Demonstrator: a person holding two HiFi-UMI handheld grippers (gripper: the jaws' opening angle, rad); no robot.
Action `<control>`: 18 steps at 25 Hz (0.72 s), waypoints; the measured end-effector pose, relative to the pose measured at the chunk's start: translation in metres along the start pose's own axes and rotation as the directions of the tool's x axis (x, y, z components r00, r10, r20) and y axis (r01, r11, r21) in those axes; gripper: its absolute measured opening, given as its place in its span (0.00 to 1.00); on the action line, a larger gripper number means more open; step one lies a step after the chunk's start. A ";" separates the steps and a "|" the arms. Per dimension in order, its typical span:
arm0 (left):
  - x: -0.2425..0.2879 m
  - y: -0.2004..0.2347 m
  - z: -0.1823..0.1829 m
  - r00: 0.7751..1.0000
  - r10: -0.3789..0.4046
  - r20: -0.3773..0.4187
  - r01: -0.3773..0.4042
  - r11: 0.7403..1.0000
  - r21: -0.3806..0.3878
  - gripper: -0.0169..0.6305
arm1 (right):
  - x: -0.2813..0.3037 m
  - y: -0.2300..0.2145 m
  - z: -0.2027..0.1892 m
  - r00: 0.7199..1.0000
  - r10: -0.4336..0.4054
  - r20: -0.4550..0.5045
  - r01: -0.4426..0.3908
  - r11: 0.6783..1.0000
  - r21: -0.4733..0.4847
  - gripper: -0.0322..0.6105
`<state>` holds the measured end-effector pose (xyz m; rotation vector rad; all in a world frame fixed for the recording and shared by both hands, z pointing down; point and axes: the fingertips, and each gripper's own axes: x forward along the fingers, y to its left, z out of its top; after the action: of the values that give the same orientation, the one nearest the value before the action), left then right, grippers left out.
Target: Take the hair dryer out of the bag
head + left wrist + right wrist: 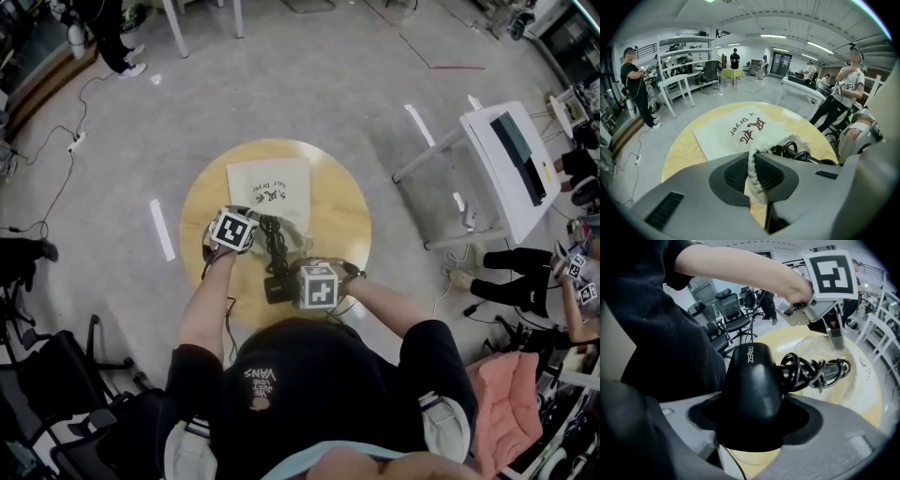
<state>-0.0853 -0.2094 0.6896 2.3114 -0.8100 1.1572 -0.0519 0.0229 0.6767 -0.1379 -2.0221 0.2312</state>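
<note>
While the left gripper (752,174) pinches the bag (733,133) and the right gripper (750,423), wide, holds the dryer (752,380), its cord (813,371) — at 3 o'clock — may snag the bag.

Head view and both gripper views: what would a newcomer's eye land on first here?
The black hair dryer stands out, its barrel clamped wide in the jaws of the right gripper, with its cord wound round the handle. Next, the left gripper pinches an edge of the white cloth bag, which lies on the round wooden table in the middle of the room.
</note>
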 end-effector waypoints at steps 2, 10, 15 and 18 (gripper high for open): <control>0.001 -0.001 -0.001 1.000 -0.002 -0.006 0.002 1.000 0.009 0.08 | 0.000 0.003 0.001 1.000 -0.011 0.015 0.011 1.000 0.013 0.59; 0.002 -0.008 -0.005 1.000 -0.014 0.005 0.014 0.999 0.044 0.08 | -0.005 0.011 0.006 0.996 -0.043 0.072 0.037 0.996 0.077 0.59; -0.004 -0.010 -0.011 1.000 -0.017 0.004 0.017 0.999 0.041 0.11 | -0.008 0.023 0.015 0.993 -0.041 0.106 0.030 0.994 0.101 0.59; -0.006 -0.012 -0.012 1.000 -0.022 0.010 0.021 0.999 0.048 0.11 | -0.009 0.033 0.020 0.993 -0.040 0.108 0.029 0.994 0.101 0.59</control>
<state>-0.0873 -0.1914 0.6903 2.3614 -0.7671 1.1683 -0.0655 0.0512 0.6530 -0.0279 -2.1158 0.3236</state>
